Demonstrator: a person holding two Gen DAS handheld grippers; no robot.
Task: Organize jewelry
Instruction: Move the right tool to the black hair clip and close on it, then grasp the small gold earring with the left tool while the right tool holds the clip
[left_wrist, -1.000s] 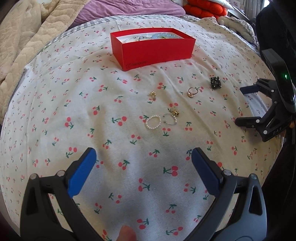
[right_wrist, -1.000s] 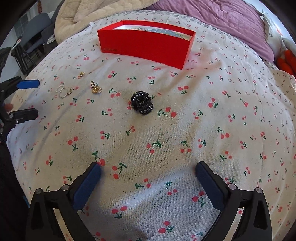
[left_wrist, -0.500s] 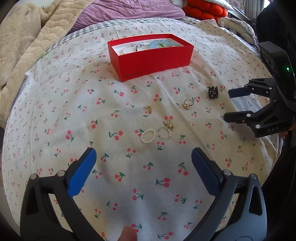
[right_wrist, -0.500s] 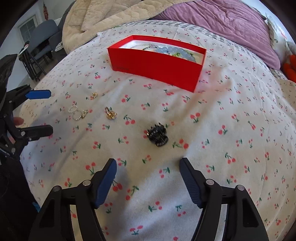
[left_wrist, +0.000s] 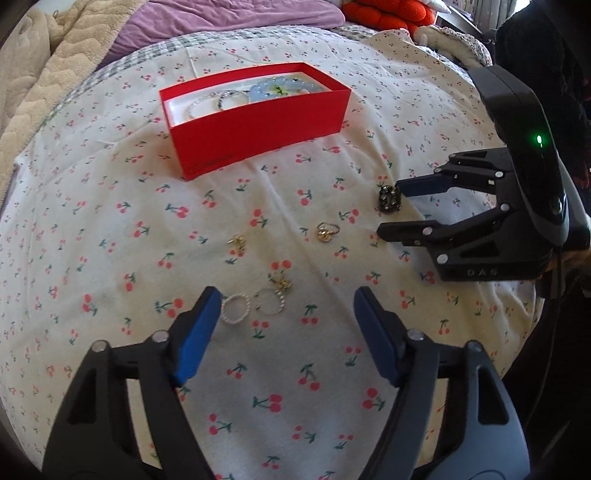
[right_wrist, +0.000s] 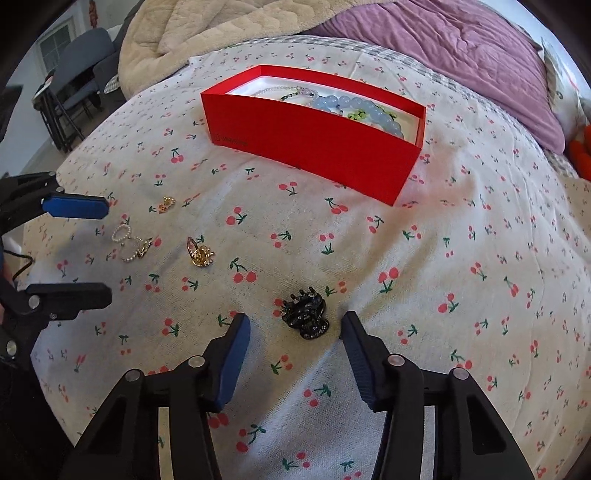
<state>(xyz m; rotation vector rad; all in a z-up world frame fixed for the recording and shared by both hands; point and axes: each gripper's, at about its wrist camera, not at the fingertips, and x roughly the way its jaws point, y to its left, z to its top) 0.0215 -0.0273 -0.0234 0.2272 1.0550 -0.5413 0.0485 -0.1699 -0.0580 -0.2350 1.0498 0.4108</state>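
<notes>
Both tongs over the bed, pointing steeply down at the cherry-print sheet (left_wrist: 110, 206).

Left tongs (left_wrist: 286, 299): jaws have just been closing, not gripping anything, pads apart. White bead ring (left_wrist: 235, 309) lies on the sheet just beside the left blue pad; a second thin pearl ring (left_wrist: 271, 301) with a small gold charm touching it sits between the pads' line, just beyond the tips. No contact visible.

Right tongs (right_wrist: 293, 325): jaws have also just been closing. Black hair claw clip (right_wrist: 306, 318) sits between the two pads, still flat on the sheet, gap visible on both sides. Not clamped.

Other loose pieces: gold ring (left_wrist: 325, 232) mid-sheet, between the bead rings and the clip; small gold earring (left_wrist: 237, 242) to its left. All well apart from the box.

Red box (left_wrist: 258, 125) on the far side of the sheet, open top, white inside. Already holds a pale blue bead bracelet (right_wrist: 369, 110) at its right end and some thin beaded bracelets (left_wrist: 218, 103) at the left end.

Behind the box: purple duvet (right_wrist: 461, 48) and a beige quilted blanket (left_wrist: 33, 74). Red-orange cushion (left_wrist: 384, 13) at far right in the left wrist view. Dark chair (right_wrist: 85, 70) off the bed's left side in the right wrist view.
</notes>
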